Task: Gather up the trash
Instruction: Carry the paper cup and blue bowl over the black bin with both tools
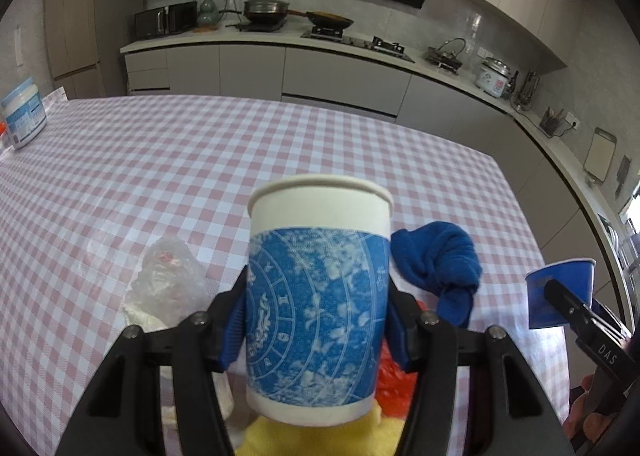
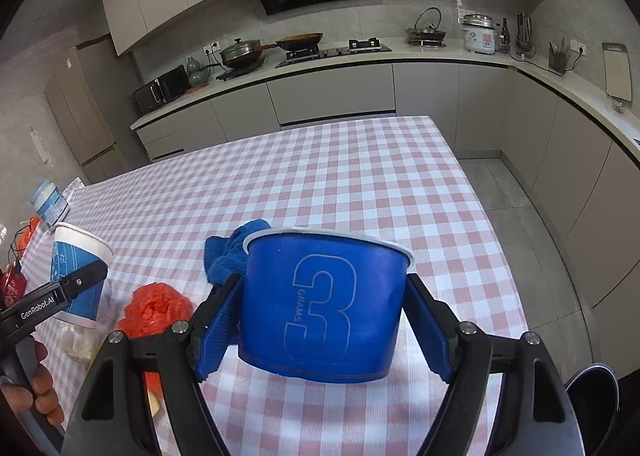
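My left gripper (image 1: pixel 316 320) is shut on a tall white paper cup with a blue pattern (image 1: pixel 318 296) and holds it upright above the checked table (image 1: pixel 200 160). The cup also shows in the right wrist view (image 2: pixel 78 276). My right gripper (image 2: pixel 324 320) is shut on a wide blue paper bowl marked "3 GRAMS" (image 2: pixel 324 304), held above the table; the bowl shows at the right edge of the left wrist view (image 1: pixel 556 296). Under the cup lie a clear crumpled plastic bag (image 1: pixel 168 276), a red plastic bag (image 2: pixel 158 306) and something yellow (image 1: pixel 320 436).
A blue cloth (image 1: pixel 436 260) lies on the table between the grippers. A white and blue jar (image 1: pixel 24 116) stands at the far left edge. A dark round bin rim (image 2: pixel 596 396) shows at the lower right beside the table. Kitchen counters (image 2: pixel 360 56) run behind.
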`<state>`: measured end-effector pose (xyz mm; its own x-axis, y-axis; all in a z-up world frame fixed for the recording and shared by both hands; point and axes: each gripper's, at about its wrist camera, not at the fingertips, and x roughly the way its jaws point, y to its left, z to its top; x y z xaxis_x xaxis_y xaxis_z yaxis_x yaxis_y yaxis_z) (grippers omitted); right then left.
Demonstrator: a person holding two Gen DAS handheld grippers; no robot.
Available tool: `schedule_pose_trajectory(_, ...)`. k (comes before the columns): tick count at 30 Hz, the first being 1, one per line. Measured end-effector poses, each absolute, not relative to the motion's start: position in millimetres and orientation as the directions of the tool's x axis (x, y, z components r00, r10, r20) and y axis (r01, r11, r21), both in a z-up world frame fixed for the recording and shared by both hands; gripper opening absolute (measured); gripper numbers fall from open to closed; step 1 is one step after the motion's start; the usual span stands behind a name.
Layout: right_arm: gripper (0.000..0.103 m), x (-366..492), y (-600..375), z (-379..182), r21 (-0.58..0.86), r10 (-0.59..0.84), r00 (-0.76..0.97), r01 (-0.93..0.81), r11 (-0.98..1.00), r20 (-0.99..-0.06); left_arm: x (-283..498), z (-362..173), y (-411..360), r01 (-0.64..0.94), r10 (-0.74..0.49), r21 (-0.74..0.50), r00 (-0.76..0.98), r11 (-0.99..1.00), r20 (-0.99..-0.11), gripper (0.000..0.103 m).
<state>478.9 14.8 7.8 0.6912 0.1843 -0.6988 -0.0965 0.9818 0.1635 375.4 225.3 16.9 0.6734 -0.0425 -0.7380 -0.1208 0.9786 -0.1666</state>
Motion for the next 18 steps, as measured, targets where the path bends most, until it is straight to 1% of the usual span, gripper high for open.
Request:
schedule_pose_trajectory(7,0.080,429.8,16.9,24.8,0.156,0.158,0.714,-0.069,0.985,-0.682,343.5,31.6,212.5,-0.035,-0.109,-0.184,0.693,0.982,-0.713,0.059)
schedule_pose_trajectory(18,0.080,333.4,5.6,39.4,0.146,0.084,0.745,0.018,0.989,-0.662,286.8,38.5,181.8,0.123,-0.223,-0.192,0.688,0.974,-0.690,0.059)
